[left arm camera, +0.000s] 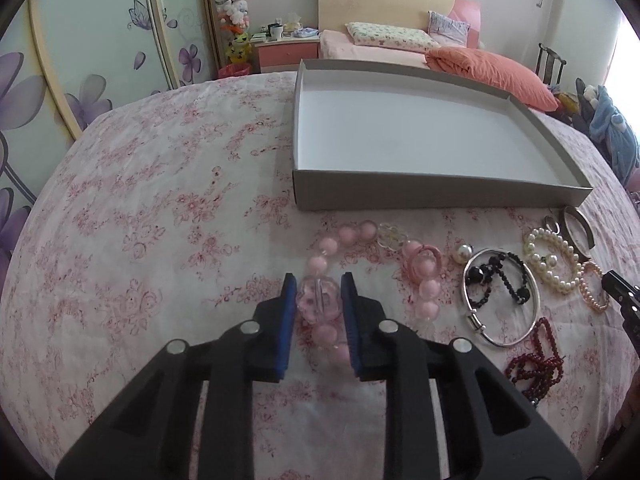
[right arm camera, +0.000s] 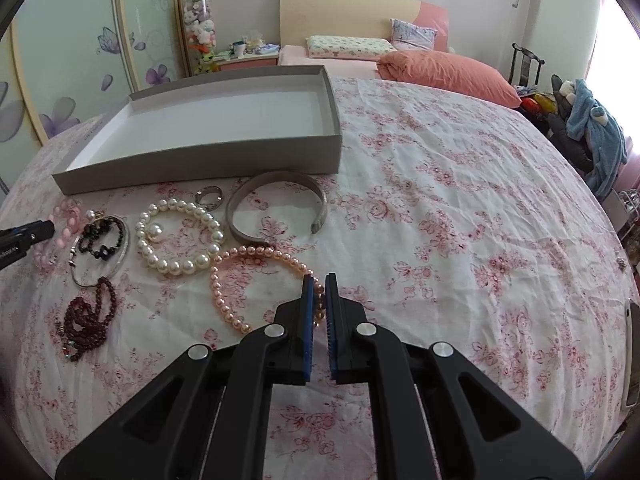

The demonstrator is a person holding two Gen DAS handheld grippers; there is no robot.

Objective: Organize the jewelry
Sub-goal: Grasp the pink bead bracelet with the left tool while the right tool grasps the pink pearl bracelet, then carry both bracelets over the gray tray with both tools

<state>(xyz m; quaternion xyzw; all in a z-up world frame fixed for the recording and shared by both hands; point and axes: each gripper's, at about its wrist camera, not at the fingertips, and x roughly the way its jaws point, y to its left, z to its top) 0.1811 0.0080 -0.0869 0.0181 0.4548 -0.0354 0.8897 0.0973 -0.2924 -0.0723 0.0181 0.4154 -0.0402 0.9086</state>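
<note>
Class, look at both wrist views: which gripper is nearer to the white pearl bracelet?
Right. The right gripper is closed on the pink pearl bracelet, lying just beside the white pearl bracelet. The left gripper grips the pink bead bracelet, beyond the silver bangle.

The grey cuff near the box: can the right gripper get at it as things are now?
Probably yes. The grey cuff lies bare on the cloth, nothing on it, ahead of the right gripper. But the gripper is shut on the pink pearl bracelet, so it must release that first.
</note>
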